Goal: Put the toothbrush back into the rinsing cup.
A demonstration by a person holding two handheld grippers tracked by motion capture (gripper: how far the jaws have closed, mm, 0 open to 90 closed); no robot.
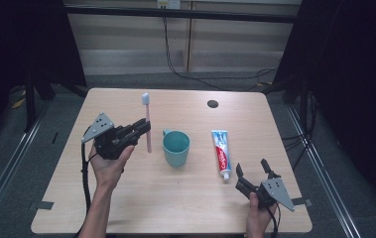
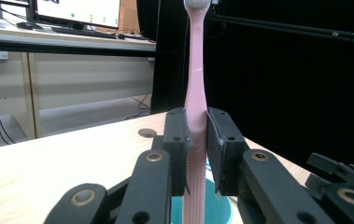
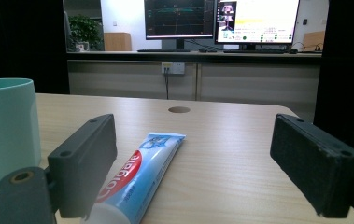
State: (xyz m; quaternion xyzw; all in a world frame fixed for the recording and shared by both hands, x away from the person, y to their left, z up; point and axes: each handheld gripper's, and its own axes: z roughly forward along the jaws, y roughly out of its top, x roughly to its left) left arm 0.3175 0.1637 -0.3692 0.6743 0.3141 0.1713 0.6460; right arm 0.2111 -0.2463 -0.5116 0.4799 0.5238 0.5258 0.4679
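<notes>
left hand-held gripper (image 1: 143,126) pinching the upright toothbrush (image 1: 148,124) just left of the cup (image 1: 176,147), right hand-held gripper (image 1: 251,171) spread near the toothpaste (image 1: 220,151); a narrow grip could let the brush swivel and miss the cup.

Even, diffuse overhead light on the table (image 1: 185,198), with soft, faint shadows; surroundings at left and right fall to near black. The high view is slightly soft and grainy. In the gripper views, near parts blur, far monitors (image 3: 221,21) glare bright, and straight edges bow toward the frame borders.
</notes>
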